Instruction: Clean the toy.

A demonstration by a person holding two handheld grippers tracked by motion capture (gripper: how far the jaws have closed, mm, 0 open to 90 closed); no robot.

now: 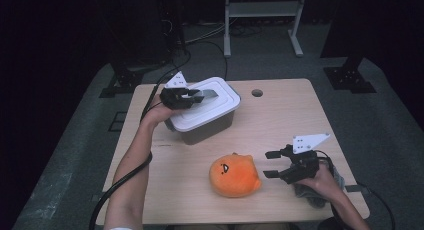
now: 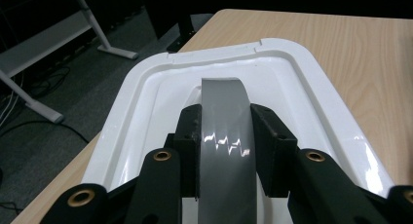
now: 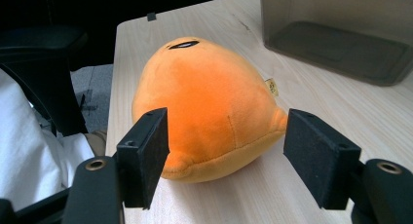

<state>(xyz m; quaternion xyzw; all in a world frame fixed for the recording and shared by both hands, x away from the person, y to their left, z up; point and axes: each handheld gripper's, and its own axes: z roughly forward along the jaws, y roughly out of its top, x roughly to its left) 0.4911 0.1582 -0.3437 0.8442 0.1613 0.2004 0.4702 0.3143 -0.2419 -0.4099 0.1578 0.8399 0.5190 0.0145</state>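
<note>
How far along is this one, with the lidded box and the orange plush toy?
Done: the left claw has clamped the grey handle of the white plastic lid. In hand: the lid, not yet lifted. Left: the round orange plush toy lies on the table, the open right claw beside it.

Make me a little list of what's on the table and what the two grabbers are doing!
toy: orange plush, lying on the table, near edge
box: grey bin with white lid on
left gripper: shut on the lid's grey handle
right gripper: open, jaws apart on either side of the plush, not touching
lid: not yet lifted
</note>
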